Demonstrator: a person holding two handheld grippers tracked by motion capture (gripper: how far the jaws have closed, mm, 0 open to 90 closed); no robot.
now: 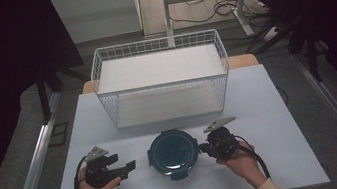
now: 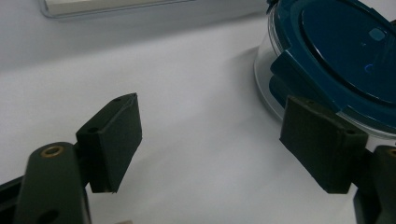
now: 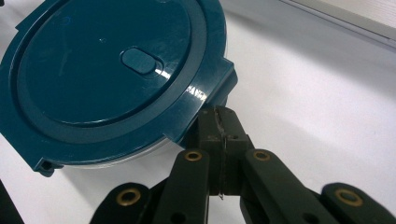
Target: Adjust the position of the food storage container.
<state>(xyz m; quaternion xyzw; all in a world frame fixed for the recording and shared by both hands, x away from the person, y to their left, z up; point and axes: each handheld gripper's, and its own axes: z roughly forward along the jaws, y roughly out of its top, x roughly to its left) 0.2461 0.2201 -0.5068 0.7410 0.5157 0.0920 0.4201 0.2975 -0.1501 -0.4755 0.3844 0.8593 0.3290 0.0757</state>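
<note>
A round clear container with a dark teal clip-on lid [image 1: 173, 154] sits near the table's front edge, between both grippers. My left gripper [image 1: 129, 168] rests to its left, held in a hand. In the left gripper view it [image 2: 212, 133] is open, with bare table between the pads and the lid [image 2: 345, 51] just beyond the right pad. My right gripper [image 1: 203, 147] is at the container's right side. In the right gripper view it [image 3: 223, 121] is shut, its tips against a side latch tab of the lid [image 3: 107, 74].
A white wire basket [image 1: 167, 102] with a white floor stands at the back middle of the white table [image 1: 270, 109]. Dark curtains hang at both sides, and desk legs and cables lie on the floor beyond the table.
</note>
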